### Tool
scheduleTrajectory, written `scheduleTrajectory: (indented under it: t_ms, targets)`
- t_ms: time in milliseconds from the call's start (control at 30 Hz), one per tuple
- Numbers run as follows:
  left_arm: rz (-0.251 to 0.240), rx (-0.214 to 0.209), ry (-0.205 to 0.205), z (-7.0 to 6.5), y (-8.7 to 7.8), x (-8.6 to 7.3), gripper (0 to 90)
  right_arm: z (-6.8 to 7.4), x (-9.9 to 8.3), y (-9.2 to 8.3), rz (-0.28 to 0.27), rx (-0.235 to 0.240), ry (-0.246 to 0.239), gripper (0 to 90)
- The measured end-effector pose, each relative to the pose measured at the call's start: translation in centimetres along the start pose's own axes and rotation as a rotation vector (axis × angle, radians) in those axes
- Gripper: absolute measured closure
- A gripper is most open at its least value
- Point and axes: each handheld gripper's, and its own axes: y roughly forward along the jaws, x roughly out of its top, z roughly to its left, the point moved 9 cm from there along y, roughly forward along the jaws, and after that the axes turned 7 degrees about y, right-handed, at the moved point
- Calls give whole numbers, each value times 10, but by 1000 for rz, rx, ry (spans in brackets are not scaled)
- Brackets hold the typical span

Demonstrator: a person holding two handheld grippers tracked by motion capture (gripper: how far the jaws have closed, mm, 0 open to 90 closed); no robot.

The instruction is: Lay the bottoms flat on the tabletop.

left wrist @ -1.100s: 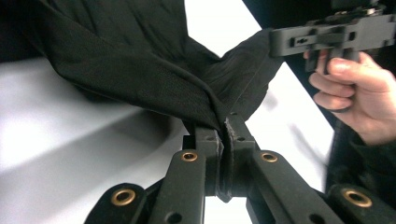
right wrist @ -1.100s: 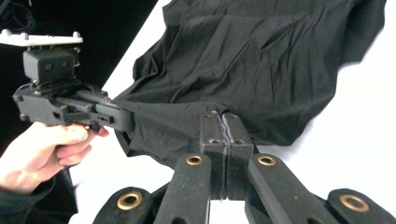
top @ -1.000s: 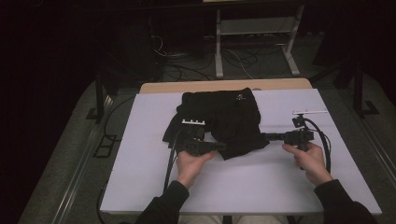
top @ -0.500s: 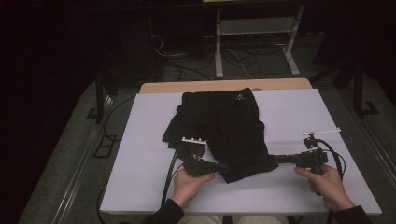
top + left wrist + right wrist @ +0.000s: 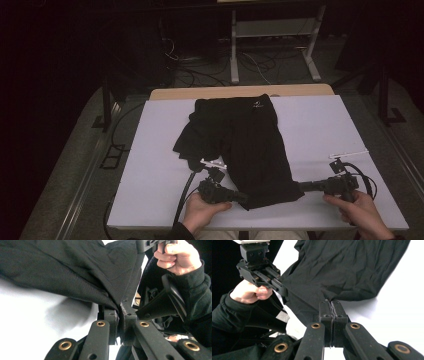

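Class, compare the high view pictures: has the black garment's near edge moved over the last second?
Yes. The black garment, clamped by the left claw and right claw, has been pulled toward the white table's near edge.

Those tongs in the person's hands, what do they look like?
Both tongs, left and right, are matte black: two flat jaws on linked bars with brass-coloured rivets. A white plate tops each body, and a black cable trails from the left one. The person wears dark sleeves with ribbed cuffs.
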Motion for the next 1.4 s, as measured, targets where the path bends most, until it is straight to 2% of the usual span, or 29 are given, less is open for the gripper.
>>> scheduleTrajectory:
  t_ms: [100,233,433,533,567,667,700,733,767,833,933,1000,1100,1233,1300,1400]
  targets:
    - [-1,-5,-5,-1,-1,-2,849,1,-8,0,18,4,0,875]
    - [-12,-32,-14,-7,-4,-1,849,5,-12,-1,25,19,0,874]
    - [-33,-54,-28,-6,-10,4,849,10,-7,-3,12,45,-1,870]
    - [-42,-45,-41,0,-12,6,845,11,2,-3,-6,43,-2,857]
    - [-51,-38,-46,3,-13,8,846,10,9,-2,-27,36,2,829]
    - [-67,21,-45,17,-15,14,843,5,15,0,-39,16,7,805]
    - [-77,44,-67,28,-16,17,812,-1,19,2,-51,-11,9,744]
    - [-77,44,-67,28,-16,17,781,-1,19,2,-51,-11,9,744]
    - [-68,45,-89,33,-17,14,758,-5,21,3,-60,-32,-1,687]
    - [-62,51,-95,34,-18,12,672,-6,22,2,-70,-48,-14,617]
    - [-50,28,-117,32,-19,4,633,-8,23,1,-87,-71,-35,564]
    - [-44,39,-115,32,-21,0,558,-9,24,1,-96,-86,-58,489]
    - [-41,46,-120,31,-20,-5,505,-8,23,5,-91,-107,-88,400]
    - [-32,60,-110,29,-16,-8,494,-5,11,15,-16,-100,-99,343]
    - [-22,71,-93,28,-15,-10,493,-4,8,17,-3,-100,-104,342]
    - [-5,71,-75,25,-12,-14,498,-3,-8,21,58,-97,-110,341]
